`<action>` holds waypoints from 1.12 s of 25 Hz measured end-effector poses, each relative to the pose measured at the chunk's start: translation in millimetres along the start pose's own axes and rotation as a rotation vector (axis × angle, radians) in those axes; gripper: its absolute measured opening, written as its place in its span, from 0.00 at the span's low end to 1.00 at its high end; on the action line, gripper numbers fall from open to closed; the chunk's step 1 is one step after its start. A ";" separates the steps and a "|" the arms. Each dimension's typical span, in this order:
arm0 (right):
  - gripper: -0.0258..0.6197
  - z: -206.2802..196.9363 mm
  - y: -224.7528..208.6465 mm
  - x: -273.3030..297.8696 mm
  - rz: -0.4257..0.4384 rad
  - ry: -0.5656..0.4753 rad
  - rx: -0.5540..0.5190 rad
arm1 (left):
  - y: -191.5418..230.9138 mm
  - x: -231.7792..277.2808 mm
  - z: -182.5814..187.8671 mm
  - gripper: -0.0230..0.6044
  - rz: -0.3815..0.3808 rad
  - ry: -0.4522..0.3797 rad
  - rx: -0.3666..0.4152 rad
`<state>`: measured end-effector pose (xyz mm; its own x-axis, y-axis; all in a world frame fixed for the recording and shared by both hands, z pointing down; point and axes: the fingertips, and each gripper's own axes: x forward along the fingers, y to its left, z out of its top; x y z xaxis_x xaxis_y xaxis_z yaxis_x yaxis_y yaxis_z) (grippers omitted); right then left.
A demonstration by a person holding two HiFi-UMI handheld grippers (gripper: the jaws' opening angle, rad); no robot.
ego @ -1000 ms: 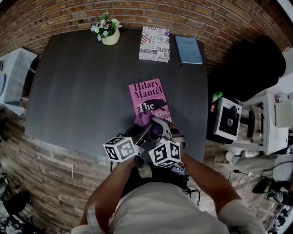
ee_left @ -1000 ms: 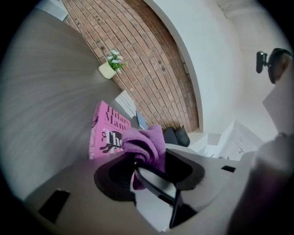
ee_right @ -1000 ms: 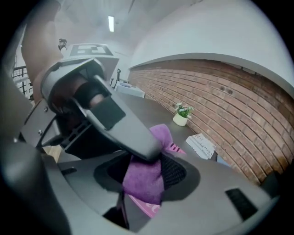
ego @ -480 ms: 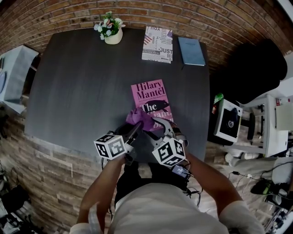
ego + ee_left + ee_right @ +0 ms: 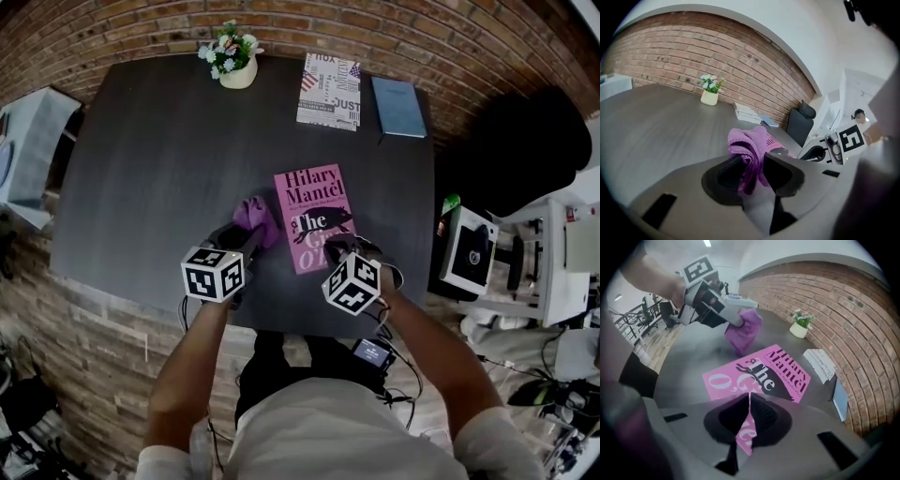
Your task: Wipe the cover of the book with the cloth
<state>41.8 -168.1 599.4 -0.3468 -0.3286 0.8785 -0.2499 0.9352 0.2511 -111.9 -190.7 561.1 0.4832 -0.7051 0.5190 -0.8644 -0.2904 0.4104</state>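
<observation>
1. Left hand-held gripper (image 5: 752, 163), jaws just closed further, grasps the purple cloth (image 5: 750, 143) just left of the book (image 5: 314, 208).
2. Right hand-held gripper (image 5: 748, 404), jaws just clenched shut and empty, over the book's near edge.
3. Book lies flat on the worktop (image 5: 159, 159).

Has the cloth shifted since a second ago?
Yes. The cloth, in the left gripper whose jaws just closed further on it, went left off the pink book; it is now beside its left edge.

Light is even and soft, from ceiling lamps; strong fisheye bending with dark corners, and near parts look blurred
</observation>
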 end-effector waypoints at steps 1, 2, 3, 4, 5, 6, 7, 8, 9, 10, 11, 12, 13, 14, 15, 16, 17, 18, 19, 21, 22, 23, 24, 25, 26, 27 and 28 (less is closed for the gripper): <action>0.07 -3.5 1.1 4.4 0.011 0.029 -0.004 | 1.6 3.8 2.8 0.25 0.006 0.012 0.041; 0.07 -5.4 2.5 7.7 0.021 0.047 -0.003 | 2.7 7.6 4.9 0.25 0.008 0.025 0.080; 0.06 -5.7 3.7 9.6 0.027 0.056 0.003 | 3.6 11.2 6.5 0.25 0.008 0.038 0.117; 0.06 -5.1 4.3 10.3 0.031 0.060 0.011 | 4.7 14.4 7.9 0.25 0.008 0.050 0.151; 0.06 -4.5 4.7 10.4 0.036 0.064 0.019 | 6.7 17.4 9.6 0.25 0.011 0.059 0.178; 0.06 -4.1 4.8 10.4 0.044 0.069 0.025 | 9.8 20.2 11.9 0.25 0.017 0.063 0.195; 0.06 -4.1 4.8 10.6 0.055 0.075 0.033 | 14.0 23.1 14.9 0.25 0.026 0.064 0.202; 0.06 -4.2 4.7 10.9 0.070 0.081 0.044 | 18.8 26.0 18.6 0.25 0.036 0.062 0.202; 0.06 -4.2 4.4 11.3 0.087 0.085 0.060 | 23.2 29.2 22.6 0.25 0.046 0.058 0.201; 0.06 -4.2 4.2 11.4 0.103 0.088 0.079 | 26.6 32.7 26.9 0.25 0.053 0.055 0.206; 0.06 -4.2 4.0 11.3 0.117 0.091 0.097 | 28.8 36.6 31.4 0.25 0.059 0.053 0.217; 0.06 -4.2 3.8 11.1 0.129 0.092 0.113 | 30.2 40.9 36.2 0.25 0.064 0.050 0.234; 0.06 -4.3 3.7 11.0 0.139 0.092 0.124 | 31.1 45.4 41.2 0.25 0.069 0.046 0.254; 0.06 -4.3 3.5 10.9 0.147 0.092 0.132 | 31.7 50.2 46.2 0.25 0.074 0.042 0.275; 0.06 -4.3 3.3 10.9 0.153 0.091 0.138 | 32.4 55.2 50.8 0.25 0.080 0.038 0.297; 0.06 -4.3 3.1 10.9 0.157 0.090 0.142 | 33.0 60.2 54.9 0.25 0.087 0.036 0.321; 0.06 -4.1 3.0 10.9 0.159 0.088 0.144 | 33.6 65.0 58.4 0.25 0.095 0.035 0.346; 0.06 -4.0 3.0 11.0 0.160 0.087 0.143 | 34.4 69.4 61.2 0.25 0.104 0.037 0.372; 0.06 -3.8 3.2 11.0 0.159 0.086 0.142 | 35.2 73.5 63.1 0.25 0.113 0.043 0.397; 0.06 -3.8 3.5 10.9 0.159 0.084 0.137 | 35.4 81.0 63.9 0.24 0.119 0.066 0.437; 0.06 -3.9 3.4 11.1 0.159 0.083 0.135 | 34.5 84.6 62.9 0.24 0.114 0.080 0.452; 0.06 -4.1 3.2 11.4 0.160 0.082 0.136 | 32.6 87.7 61.4 0.24 0.103 0.092 0.465; 0.06 -4.4 3.1 11.8 0.161 0.080 0.137 | 29.8 89.9 59.6 0.23 0.087 0.099 0.469; 0.06 -4.6 3.0 11.9 0.161 0.078 0.138 | 26.3 91.1 57.7 0.23 0.068 0.101 0.464; 0.06 -4.8 2.9 11.7 0.161 0.076 0.139 | 22.9 91.2 55.6 0.23 0.052 0.098 0.451; 0.06 -4.8 2.7 11.4 0.160 0.075 0.140 | 20.1 90.5 53.4 0.22 0.039 0.093 0.432; 0.06 -4.6 2.4 11.1 0.160 0.073 0.141 | 17.6 89.2 51.2 0.22 0.028 0.085 0.407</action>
<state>41.6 -168.9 611.7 -0.3269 -0.1619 0.9311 -0.3224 0.9452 0.0512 -91.1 -291.9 576.2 0.4538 -0.6652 0.5929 -0.8533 -0.5162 0.0740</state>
